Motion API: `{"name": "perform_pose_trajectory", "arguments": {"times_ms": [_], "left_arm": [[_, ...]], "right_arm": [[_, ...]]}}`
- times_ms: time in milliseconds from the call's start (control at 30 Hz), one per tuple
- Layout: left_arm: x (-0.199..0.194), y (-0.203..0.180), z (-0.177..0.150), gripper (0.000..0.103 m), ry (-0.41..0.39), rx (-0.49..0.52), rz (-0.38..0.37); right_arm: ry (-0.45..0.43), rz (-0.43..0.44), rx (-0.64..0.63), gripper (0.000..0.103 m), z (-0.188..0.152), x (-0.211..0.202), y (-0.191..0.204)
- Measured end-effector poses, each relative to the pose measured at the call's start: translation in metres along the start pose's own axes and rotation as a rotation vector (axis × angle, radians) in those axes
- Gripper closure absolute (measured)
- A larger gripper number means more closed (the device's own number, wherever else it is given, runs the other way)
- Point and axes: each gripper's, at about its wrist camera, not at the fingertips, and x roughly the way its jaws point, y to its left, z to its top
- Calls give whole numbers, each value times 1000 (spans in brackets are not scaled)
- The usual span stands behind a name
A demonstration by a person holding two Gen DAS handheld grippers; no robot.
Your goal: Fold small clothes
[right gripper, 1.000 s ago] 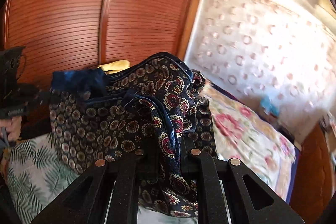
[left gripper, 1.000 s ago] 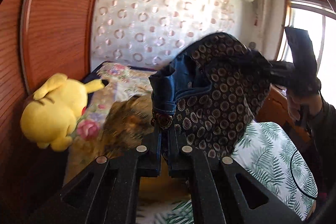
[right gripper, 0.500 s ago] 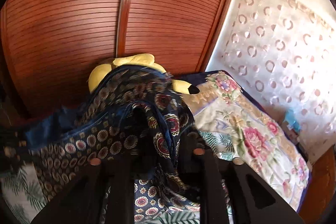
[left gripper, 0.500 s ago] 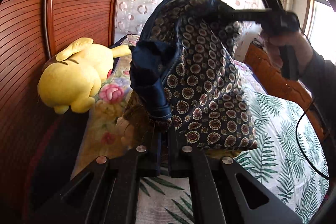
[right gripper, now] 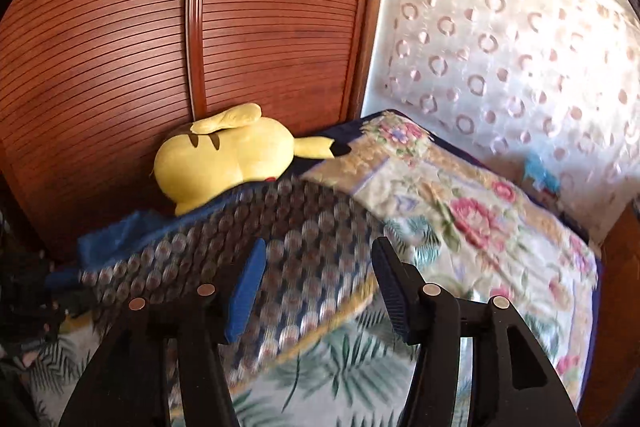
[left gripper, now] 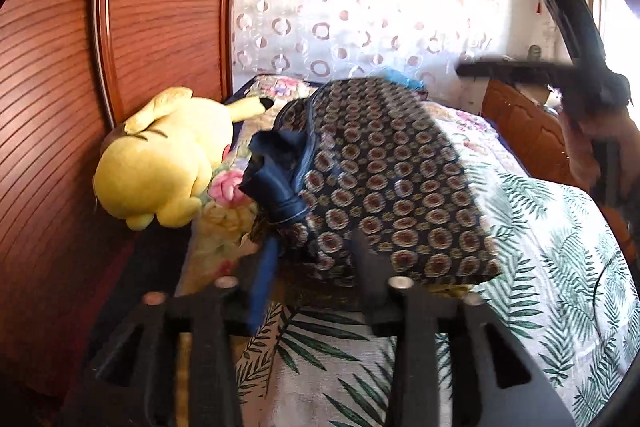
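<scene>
A dark navy garment with round medallions and a plain blue band lies folded on the bed. In the left wrist view my left gripper sits at its near edge; the jaws are opening and the pads stand off the cloth. My right gripper, held by a hand, hangs above and to the right of the garment. In the right wrist view the garment is blurred and lies just beyond the right gripper. That gripper's jaws are also opening, with no cloth pressed between the fingers.
A yellow plush toy lies against the ribbed wooden wardrobe to the left of the garment. The bed has a leaf-print sheet and a floral quilt. A patterned curtain hangs behind, and a wooden bed frame stands at right.
Both grippers held the garment up in the air, shut on its edges. Both have since let go, their jaws have parted, and the garment has dropped onto the bed; the right gripper has drawn away.
</scene>
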Motion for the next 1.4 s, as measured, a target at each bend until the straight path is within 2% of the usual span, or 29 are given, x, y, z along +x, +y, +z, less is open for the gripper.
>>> {"name": "perform_pose_trajectory", "arguments": {"times_ms": [67, 100, 167, 267, 367, 533, 700, 867, 1033, 1200, 1400], "left_arm": [[-7, -6, 2, 48, -9, 16, -5], [-10, -10, 3, 35, -14, 20, -11], [-18, -19, 6, 21, -32, 28, -39], [-30, -40, 8, 21, -48, 62, -74], [-39, -63, 9, 21, -60, 97, -75], [-54, -98, 11, 21, -88, 130, -127], [-71, -133, 14, 21, -122, 171, -171], [-91, -162, 19, 21, -155, 189, -219], [-107, -180, 26, 21, -181, 200, -221], [-124, -192, 33, 21, -217, 200, -205], [-135, -202, 29, 21, -220, 205, -214]], "right_arm": [[-10, 2, 41, 46, -16, -22, -2], [-16, 2, 61, 46, -25, -36, -3], [-28, -12, 92, 46, -44, -62, -4], [-45, -30, 131, 46, -70, -97, 0], [-60, -59, 161, 46, -93, -128, 8], [-83, -110, 216, 30, -124, -177, 21], [-121, -192, 273, 21, -138, -219, 34], [-186, -285, 323, 21, -146, -264, 53], [-244, -360, 372, 21, -150, -303, 71], [-283, -434, 384, 21, -148, -331, 93], [-302, -455, 400, 21, -157, -337, 117]]}}
